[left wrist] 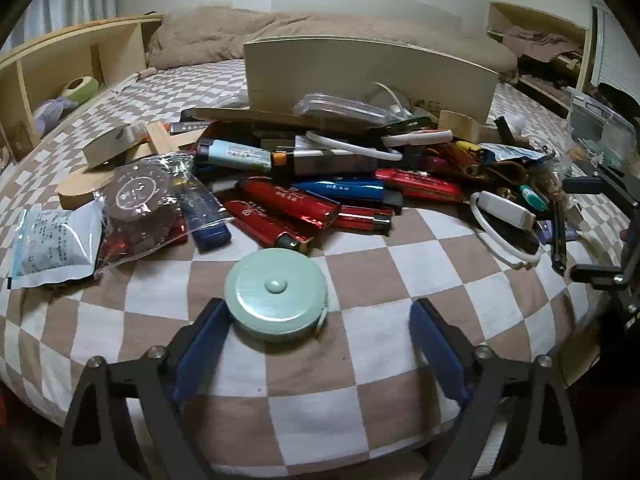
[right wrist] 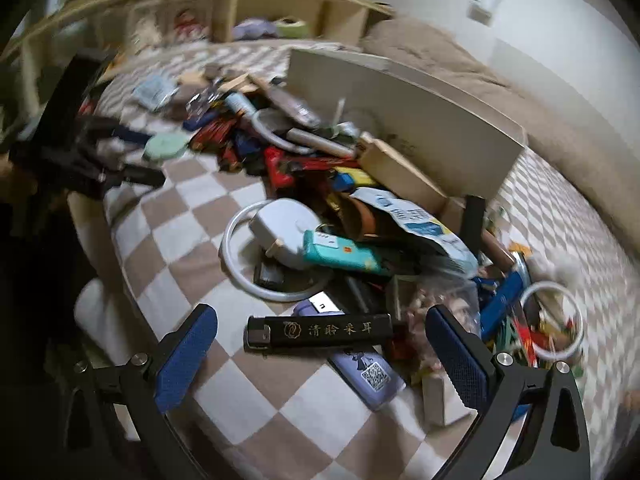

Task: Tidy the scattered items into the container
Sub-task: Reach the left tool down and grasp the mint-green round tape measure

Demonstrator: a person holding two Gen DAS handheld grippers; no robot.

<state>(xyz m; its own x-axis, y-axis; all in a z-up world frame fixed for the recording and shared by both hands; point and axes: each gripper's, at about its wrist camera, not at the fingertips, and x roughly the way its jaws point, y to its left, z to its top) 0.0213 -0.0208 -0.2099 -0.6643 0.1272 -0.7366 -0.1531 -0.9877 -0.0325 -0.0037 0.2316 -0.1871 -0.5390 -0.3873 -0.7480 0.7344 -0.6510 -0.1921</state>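
Two released grippers hover: left gripper (left wrist: 318,328) straddles a mint tape measure (left wrist: 277,296), likely light, rigid, slippery-rimmed; right gripper (right wrist: 320,344) brackets a black lighter (right wrist: 319,332).

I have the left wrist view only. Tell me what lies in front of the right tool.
Observer: A black rectangular lighter with gold characters lies crosswise just ahead of the right tool. The jaws are open and not touching it.
Operator: Say what that lighter rests on.
Observer: Its right end overlaps a pale lavender lighter with a QR code. Its left end sits on the brown-and-white checkered bedsheet.
Operator: Name what lies to the right of it.
Observer: A thin white ring lies on a heap of small colourful bits, too blurred to identify.
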